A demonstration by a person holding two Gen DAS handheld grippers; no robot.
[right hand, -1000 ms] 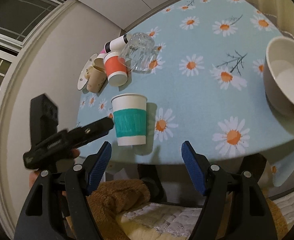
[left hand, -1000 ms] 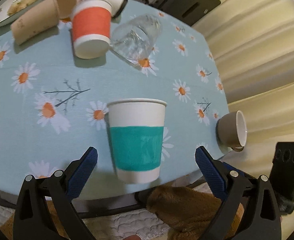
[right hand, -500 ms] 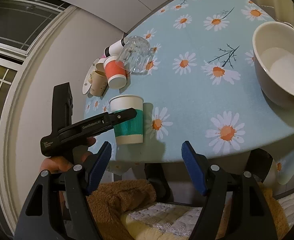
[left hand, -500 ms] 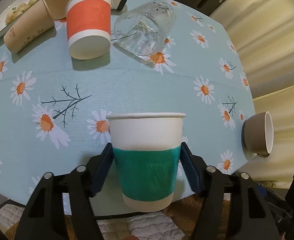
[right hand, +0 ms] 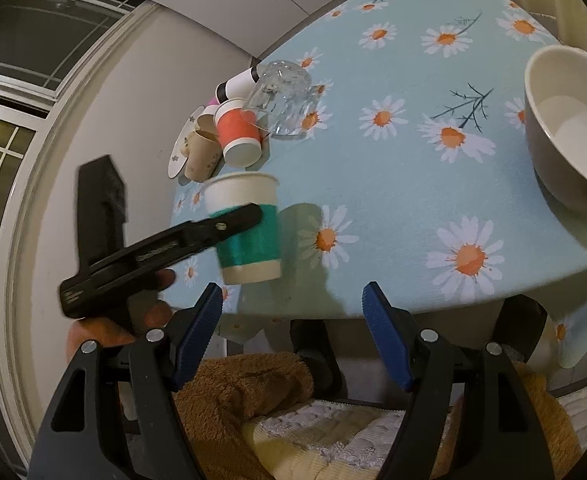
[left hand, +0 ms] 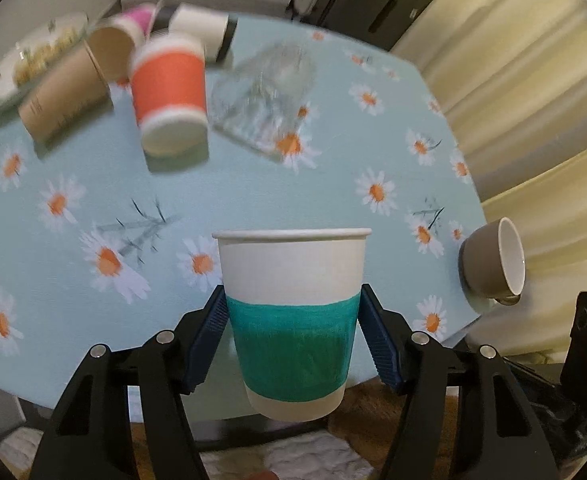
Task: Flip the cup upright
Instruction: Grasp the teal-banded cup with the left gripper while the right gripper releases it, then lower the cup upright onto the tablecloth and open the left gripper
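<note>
A white paper cup with a teal band [left hand: 291,316] sits between the blue pads of my left gripper [left hand: 291,344], which is shut on it. The cup's wide rolled rim is up and its narrow base is down, lifted off the table near the front edge. In the right wrist view the same cup [right hand: 249,236] shows with the left gripper's finger [right hand: 213,228] across its band. My right gripper [right hand: 293,336] is open and empty, below the table's near edge.
On the daisy tablecloth [left hand: 253,184] at the back lie an orange cup [left hand: 169,96], a brown cup [left hand: 65,92], a clear glass mug [left hand: 265,96] and a plate [left hand: 21,68]. A grey bowl [right hand: 569,136] sits at the right edge.
My left gripper closed on the teal cup and lifted it off the table towards the front edge. The right gripper stayed open and nearly still.
</note>
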